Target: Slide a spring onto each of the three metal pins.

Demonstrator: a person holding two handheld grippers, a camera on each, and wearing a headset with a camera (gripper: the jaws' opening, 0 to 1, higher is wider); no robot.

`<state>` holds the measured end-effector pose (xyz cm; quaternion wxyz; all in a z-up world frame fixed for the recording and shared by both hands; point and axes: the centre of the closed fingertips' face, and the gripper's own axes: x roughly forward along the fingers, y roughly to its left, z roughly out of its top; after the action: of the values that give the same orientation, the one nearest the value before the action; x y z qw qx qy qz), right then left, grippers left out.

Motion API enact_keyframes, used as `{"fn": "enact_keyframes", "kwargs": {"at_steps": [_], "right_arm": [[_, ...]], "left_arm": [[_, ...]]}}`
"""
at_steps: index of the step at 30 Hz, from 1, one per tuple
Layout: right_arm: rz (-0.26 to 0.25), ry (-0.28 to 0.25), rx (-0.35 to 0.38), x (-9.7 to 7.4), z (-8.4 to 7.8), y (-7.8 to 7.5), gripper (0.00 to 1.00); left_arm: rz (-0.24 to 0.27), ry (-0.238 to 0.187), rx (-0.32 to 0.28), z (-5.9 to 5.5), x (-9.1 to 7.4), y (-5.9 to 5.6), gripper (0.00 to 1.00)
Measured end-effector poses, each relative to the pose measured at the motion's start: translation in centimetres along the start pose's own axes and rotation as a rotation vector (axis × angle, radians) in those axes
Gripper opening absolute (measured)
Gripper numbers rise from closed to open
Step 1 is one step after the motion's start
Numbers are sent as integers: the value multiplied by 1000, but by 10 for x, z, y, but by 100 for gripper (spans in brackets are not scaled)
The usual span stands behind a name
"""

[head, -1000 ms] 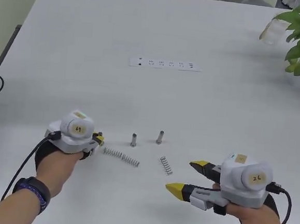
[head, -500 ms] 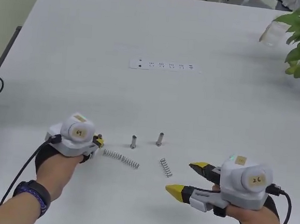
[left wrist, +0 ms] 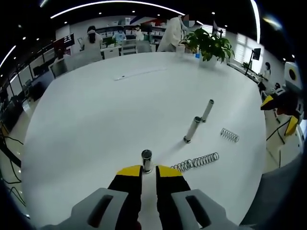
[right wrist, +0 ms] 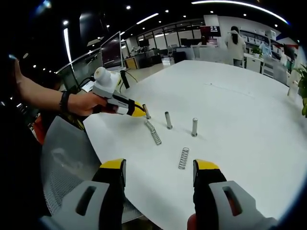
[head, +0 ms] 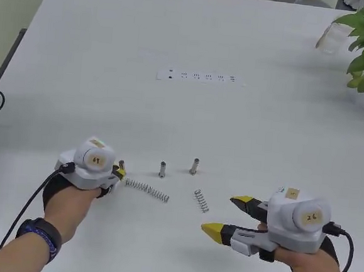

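Left gripper [left wrist: 148, 168]: jaws nearly together at the nearest pin [left wrist: 146, 160]; whether they pinch it cannot be told. Right gripper [right wrist: 160, 165]: spread, empty, facing the short spring [right wrist: 184, 158], which lies on the surface [right wrist: 230, 124] just ahead, long axis roughly along its reach.

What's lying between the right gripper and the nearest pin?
A short spring lies flat between the right gripper and that pin, plain in the right gripper view.

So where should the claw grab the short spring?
Around its middle coils, coming down from above. The short spring lies flat on the table, clear of the pins, so both long sides are free. The open right claw is nearest, probably best.
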<state>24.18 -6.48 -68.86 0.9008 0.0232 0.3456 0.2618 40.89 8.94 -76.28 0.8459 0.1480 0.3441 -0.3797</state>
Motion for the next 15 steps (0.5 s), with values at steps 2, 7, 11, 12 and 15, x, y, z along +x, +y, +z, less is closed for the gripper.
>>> {"fn": "enact_keyframes", "kwargs": {"at_steps": [2,7,11,12,15], "right_arm": [[2,2,0,0,0,1,55],[1,4,3,2,-2,-1,55],[-2,7,8,3,-4,-3,54],[-2,8,10,4,-4,-3,54],[-4,11,10,5,-5,-4,54]], "left_arm": [[-4,4,-13,-2,0,-1,4],[-4,21,-16,-11,-1,0,6],[0,26,-23,-17,-5,0,7],[-1,27,-28,-19,-6,0,7],[4,30,-32,-24,-9,0,7]]}}
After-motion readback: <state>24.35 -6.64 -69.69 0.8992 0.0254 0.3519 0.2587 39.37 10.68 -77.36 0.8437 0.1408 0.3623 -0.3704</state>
